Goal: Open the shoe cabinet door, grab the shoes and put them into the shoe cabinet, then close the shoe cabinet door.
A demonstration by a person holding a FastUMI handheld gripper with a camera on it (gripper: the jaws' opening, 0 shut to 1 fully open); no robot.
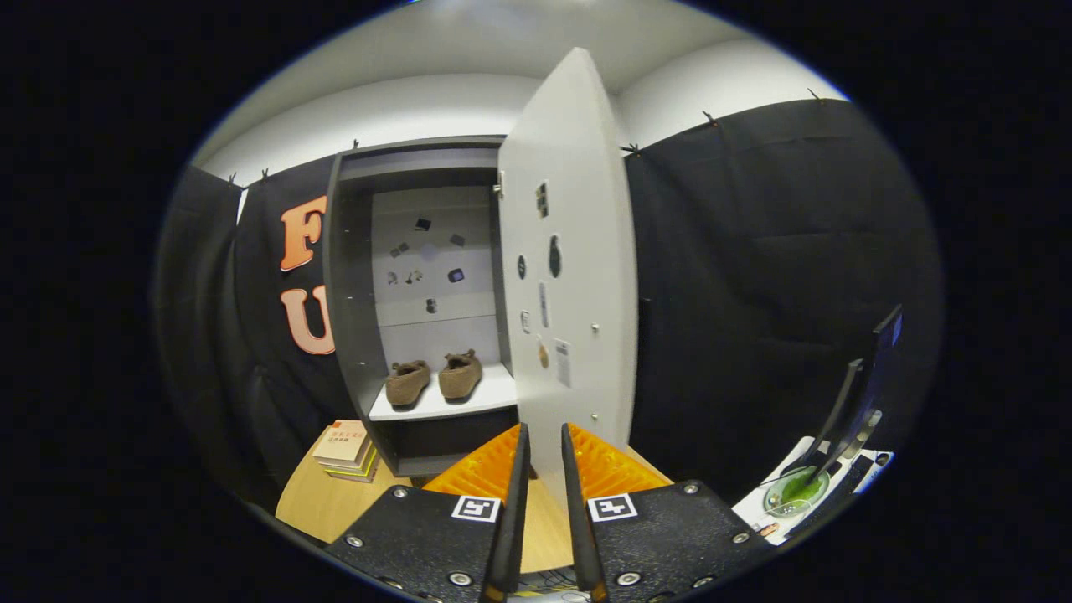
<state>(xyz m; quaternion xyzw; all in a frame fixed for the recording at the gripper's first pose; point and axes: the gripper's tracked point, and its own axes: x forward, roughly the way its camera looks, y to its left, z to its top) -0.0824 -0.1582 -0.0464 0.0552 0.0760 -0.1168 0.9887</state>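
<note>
I hold the gripper (544, 452) narrow on the door (569, 276) lower edge; 2 shoes (434, 377) sit on the shelf (494, 395), cabinet (352, 293) opening left

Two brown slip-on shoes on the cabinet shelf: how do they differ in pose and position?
The left brown slip-on shoe sits nearer the white shelf's front edge; the right brown slip-on shoe sits further back, closer to the open white cabinet door. The left shoe angles slightly away from the right one. Both match in colour and shape and rest upright. The gripper has its jaws narrowly apart around the door's edge.
</note>
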